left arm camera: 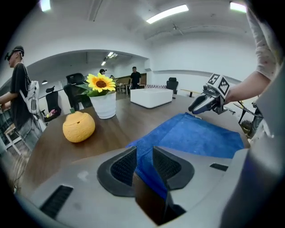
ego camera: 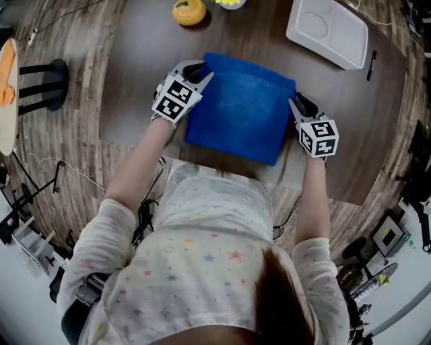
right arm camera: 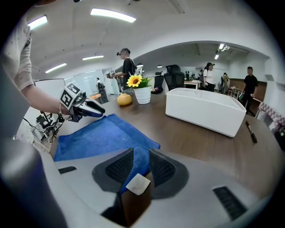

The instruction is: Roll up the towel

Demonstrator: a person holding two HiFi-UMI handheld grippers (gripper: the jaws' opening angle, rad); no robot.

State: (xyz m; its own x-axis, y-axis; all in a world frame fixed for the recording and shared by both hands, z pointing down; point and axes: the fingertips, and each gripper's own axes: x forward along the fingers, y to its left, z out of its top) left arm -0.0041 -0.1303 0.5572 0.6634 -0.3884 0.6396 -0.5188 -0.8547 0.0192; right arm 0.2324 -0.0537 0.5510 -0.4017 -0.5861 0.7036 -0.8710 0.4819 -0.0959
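A blue towel [ego camera: 239, 108] lies spread flat on the dark wooden table [ego camera: 135, 60], in front of the person. My left gripper [ego camera: 201, 73] is at the towel's far left corner, and in the left gripper view the blue cloth [left arm camera: 196, 136] runs up between the pads of that gripper [left arm camera: 143, 162], which is shut on it. My right gripper [ego camera: 300, 104] is at the far right corner. In the right gripper view its pads pinch the towel [right arm camera: 102, 136] at a corner with a white label [right arm camera: 138, 183], so this gripper [right arm camera: 140, 164] is shut on the cloth too.
An orange round object [ego camera: 189, 11] and a white pot with a sunflower [left arm camera: 103, 104] stand at the far side on the left. A white tray [ego camera: 328, 30] sits at the far right, a black pen [ego camera: 371, 65] beside it. People stand in the room behind.
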